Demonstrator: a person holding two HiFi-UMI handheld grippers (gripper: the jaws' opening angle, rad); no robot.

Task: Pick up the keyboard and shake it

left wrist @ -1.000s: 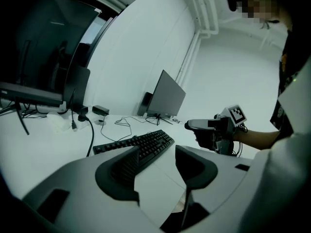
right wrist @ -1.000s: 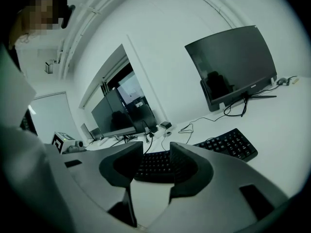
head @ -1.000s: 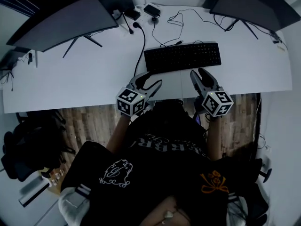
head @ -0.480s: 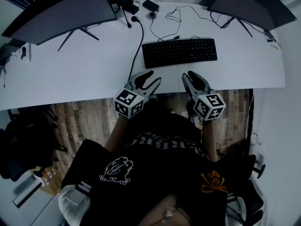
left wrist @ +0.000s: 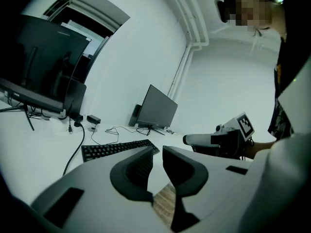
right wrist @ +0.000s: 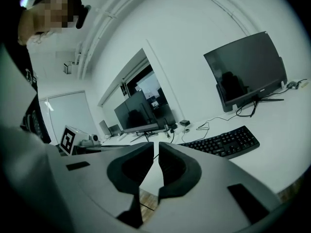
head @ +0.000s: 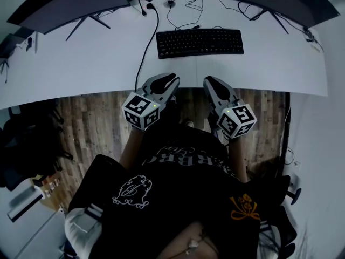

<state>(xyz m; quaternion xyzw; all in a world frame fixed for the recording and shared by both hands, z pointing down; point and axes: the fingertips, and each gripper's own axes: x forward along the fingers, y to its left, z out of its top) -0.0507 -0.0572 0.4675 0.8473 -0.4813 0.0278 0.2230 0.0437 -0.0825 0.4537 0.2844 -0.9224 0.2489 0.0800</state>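
Both grippers had pulled back toward us since the earlier frames, when their tips reached over the desk's front edge, and their jaws had just been closing. Our left gripper and right gripper stood with jaws drawn almost together, only a slit left and nothing in it. Their tips were at the front edge of the white desk.

The flat black keyboard lay untouched near the desk's middle, well apart from both. We judged that going in with jaws this narrow would shove the keyboard toward the far edge instead of gripping it. A shake might also snag the thick black cable just left of it.

Only the head view showed the whole layout: the gap to the keyboard, and the dark flat monitor at the far left corner. Only the gripper views showed the bare slit between each pair of jaws, and each caught the other gripper's marker cube alongside.
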